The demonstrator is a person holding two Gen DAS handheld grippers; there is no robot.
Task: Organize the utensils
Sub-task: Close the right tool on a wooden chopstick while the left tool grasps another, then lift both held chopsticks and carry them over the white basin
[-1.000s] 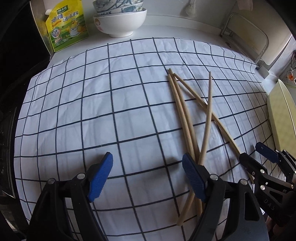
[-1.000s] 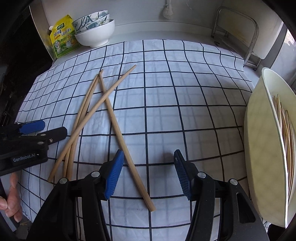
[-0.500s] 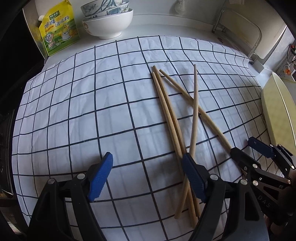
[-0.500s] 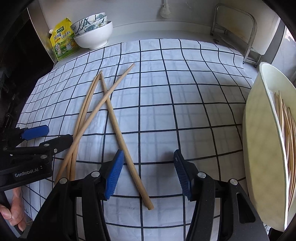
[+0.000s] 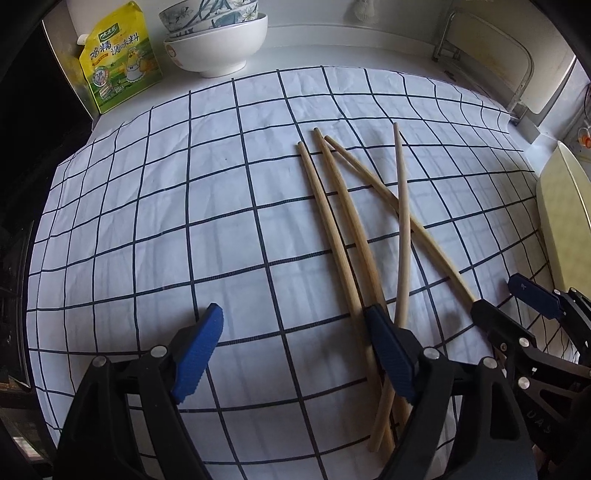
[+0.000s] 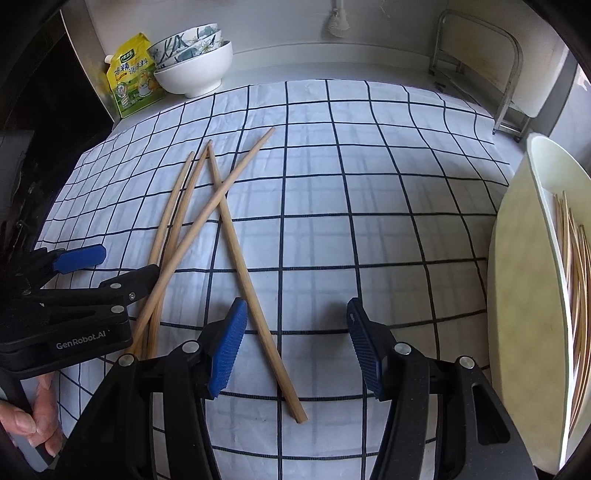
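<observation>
Chopsticks [image 5: 354,236] lie crossed mid-bench on checked cloth [image 5: 184,221] (left gripper [image 5: 295,347] closing on nothing, right gripper [image 6: 295,343] agape, empty).

Both views are evenly lit by soft daylight that appears to enter from the right, and the checked cloth [image 5: 221,229] is rendered bright and sharp. Strong fisheye bending is seen in the grid lines towards the edges, where the corners are darkened to black. Faint shadows are cast beneath the chopsticks [image 6: 236,240].

White counter [image 5: 332,51] backed by a pale wall [image 6: 277,33]. Checked cloth [image 5: 184,221] covers it. Dark opening at left [image 6: 33,110].
</observation>
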